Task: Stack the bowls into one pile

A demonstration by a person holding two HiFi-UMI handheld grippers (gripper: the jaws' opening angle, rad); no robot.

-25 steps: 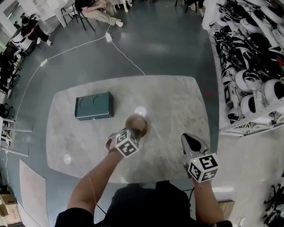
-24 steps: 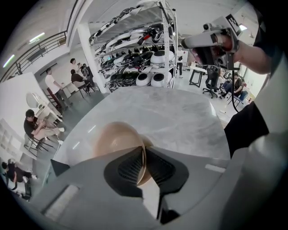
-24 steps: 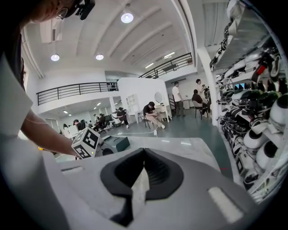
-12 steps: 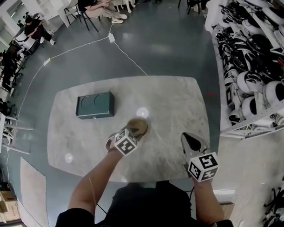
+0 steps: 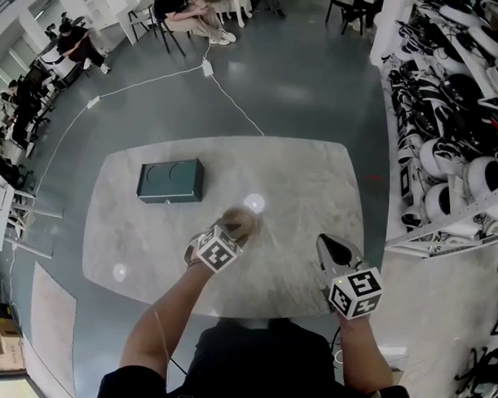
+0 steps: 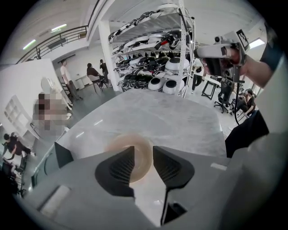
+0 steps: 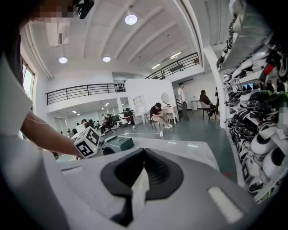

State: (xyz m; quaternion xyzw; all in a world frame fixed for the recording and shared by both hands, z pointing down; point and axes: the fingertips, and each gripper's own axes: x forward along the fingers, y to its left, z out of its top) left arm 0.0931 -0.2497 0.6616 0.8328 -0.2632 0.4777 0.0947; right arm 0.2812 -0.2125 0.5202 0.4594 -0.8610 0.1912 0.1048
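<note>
Hovering over the tan bowl (image 5: 242,219) near the middle of the marble table (image 5: 307,176), the left gripper (image 6: 144,167) has its jaws opening, with the bowl's rim showing in the gap and neither pad pressing on it. At the table's near right edge, the right gripper (image 7: 143,168) hangs with jaws closed together on nothing. A dark green box (image 5: 170,181) sits at the far left.

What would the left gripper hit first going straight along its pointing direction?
Probably the tan bowl, dead ahead between the left gripper's opening jaws, not gripped; the table lies beneath. Depth unclear.
</note>
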